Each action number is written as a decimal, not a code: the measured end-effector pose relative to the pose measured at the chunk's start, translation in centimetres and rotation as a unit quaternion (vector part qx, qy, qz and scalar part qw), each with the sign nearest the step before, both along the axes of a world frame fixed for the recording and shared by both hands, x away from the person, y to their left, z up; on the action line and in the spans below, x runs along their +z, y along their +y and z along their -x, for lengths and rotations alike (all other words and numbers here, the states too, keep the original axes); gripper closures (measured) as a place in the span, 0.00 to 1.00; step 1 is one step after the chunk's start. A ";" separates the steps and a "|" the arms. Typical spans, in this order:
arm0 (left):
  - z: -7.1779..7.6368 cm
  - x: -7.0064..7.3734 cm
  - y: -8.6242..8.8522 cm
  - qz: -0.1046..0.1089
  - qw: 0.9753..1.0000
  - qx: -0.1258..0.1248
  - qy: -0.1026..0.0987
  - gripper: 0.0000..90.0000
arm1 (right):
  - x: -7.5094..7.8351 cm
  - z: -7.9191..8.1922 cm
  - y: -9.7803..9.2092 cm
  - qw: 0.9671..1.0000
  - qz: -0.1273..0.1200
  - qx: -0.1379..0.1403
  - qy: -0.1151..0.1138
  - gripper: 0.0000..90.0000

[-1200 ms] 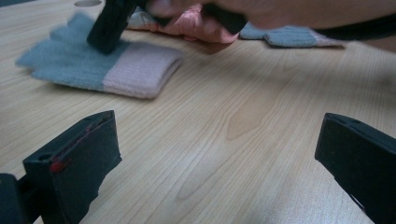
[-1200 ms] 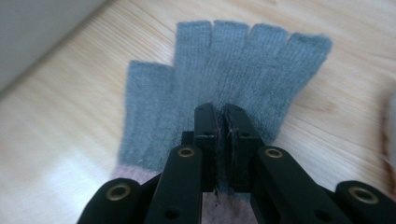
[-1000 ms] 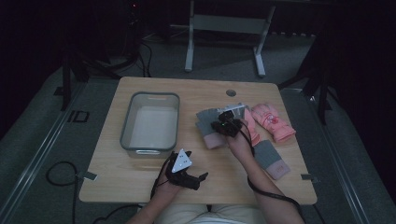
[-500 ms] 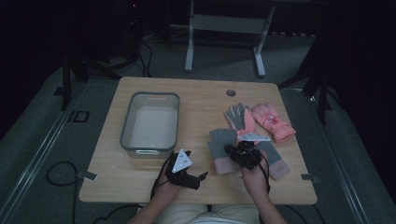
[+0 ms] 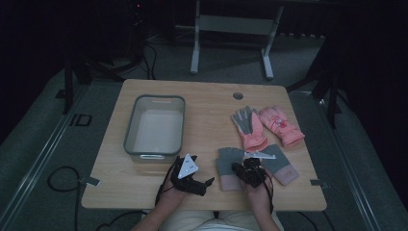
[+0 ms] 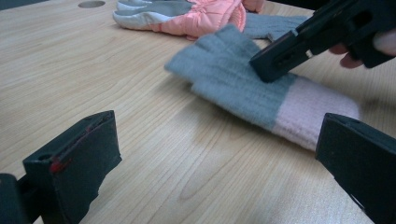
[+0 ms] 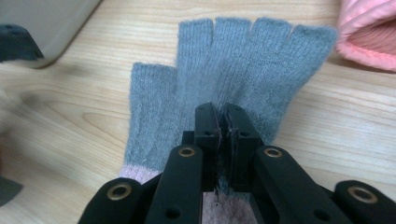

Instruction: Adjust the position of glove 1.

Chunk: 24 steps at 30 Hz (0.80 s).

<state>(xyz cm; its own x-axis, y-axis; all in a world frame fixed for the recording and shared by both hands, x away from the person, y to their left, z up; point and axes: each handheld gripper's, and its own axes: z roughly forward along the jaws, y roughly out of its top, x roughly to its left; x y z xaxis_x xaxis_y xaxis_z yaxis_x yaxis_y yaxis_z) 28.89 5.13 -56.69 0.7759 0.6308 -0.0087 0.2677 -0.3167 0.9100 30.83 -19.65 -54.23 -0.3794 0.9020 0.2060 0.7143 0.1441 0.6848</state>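
A grey knit fingerless glove (image 5: 227, 163) with a pink cuff lies flat near the table's front edge. My right gripper (image 5: 240, 169) is shut on a pinch of its grey fabric (image 7: 243, 60) just above the cuff, with the jaws pressed together (image 7: 226, 126). A second knit glove (image 5: 283, 166) lies to its right. My left gripper (image 5: 206, 185) rests on the table left of the held glove, jaws wide open (image 6: 215, 158) and nothing between them. From there I see the glove (image 6: 233, 79) and the right gripper (image 6: 299, 42) on it.
A clear plastic bin (image 5: 130, 127) stands at the left middle of the wooden table (image 5: 207, 101); its corner (image 7: 46, 23) is close by. Two padded pink gloves (image 5: 250, 127) (image 5: 281, 125) lie behind the knit ones. A cable hole (image 5: 237, 95) sits at the back.
My right gripper has pulled the grey knit glove from beside the pink gloves toward the front edge of the table. The left gripper has stayed put.
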 end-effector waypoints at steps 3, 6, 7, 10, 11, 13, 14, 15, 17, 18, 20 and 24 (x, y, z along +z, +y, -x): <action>0.0 0.0 0.0 0.000 1.000 -0.001 0.001 0.00 | -0.5 -0.2 0.4 1.000 0.006 -0.003 0.000 0.94; 0.0 0.0 0.0 0.000 1.000 -0.001 0.001 0.00 | -1.0 -0.2 0.6 1.000 0.009 -0.009 0.000 0.90; 0.0 0.0 0.0 0.000 1.000 -0.001 0.001 0.00 | -1.1 -0.2 0.6 1.000 0.006 -0.011 -0.001 0.89; 0.0 0.0 0.0 0.000 1.000 -0.001 0.001 0.00 | -1.3 -0.2 0.4 1.000 -0.003 -0.014 -0.004 0.83; 0.0 0.0 0.0 -0.001 1.000 -0.001 0.002 0.00 | -1.3 -0.2 0.4 1.000 -0.005 -0.017 -0.005 0.80; 0.0 0.0 0.0 -0.001 1.000 -0.001 0.001 0.00 | -1.1 -0.1 0.4 1.000 -0.007 -0.021 -0.005 0.78; 0.0 0.0 0.0 -0.001 1.000 -0.001 0.001 0.00 | -0.4 0.1 0.2 1.000 -0.004 -0.020 -0.016 0.74; 0.0 0.0 0.0 0.000 1.000 -0.002 0.002 0.00 | -0.2 0.1 0.1 1.000 -0.008 -0.018 -0.019 0.73; -0.1 0.0 0.0 0.000 1.000 -0.002 0.003 0.00 | 0.4 -0.1 -0.4 1.000 -0.015 -0.009 -0.022 0.72; -0.1 0.0 0.0 0.000 1.000 -0.002 0.003 0.00 | 0.4 -0.1 -0.4 1.000 -0.015 -0.009 -0.022 0.72; 0.0 0.0 0.0 0.000 1.000 -0.002 0.002 0.00 | 1.2 -0.4 -1.6 0.999 0.004 0.011 -0.045 0.71; 0.0 0.0 0.0 -0.001 1.000 -0.001 0.002 0.00 | 2.1 -1.2 -3.9 0.997 0.042 0.037 -0.056 0.70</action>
<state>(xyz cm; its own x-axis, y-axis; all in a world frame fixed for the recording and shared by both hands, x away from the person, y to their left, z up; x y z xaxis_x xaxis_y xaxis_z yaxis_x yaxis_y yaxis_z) 28.93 5.09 -56.69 0.7774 0.6289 -0.0107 0.2706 -0.3191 0.9083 32.06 -23.53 -52.13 -0.4612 0.8833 0.0839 0.6197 0.2529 0.7430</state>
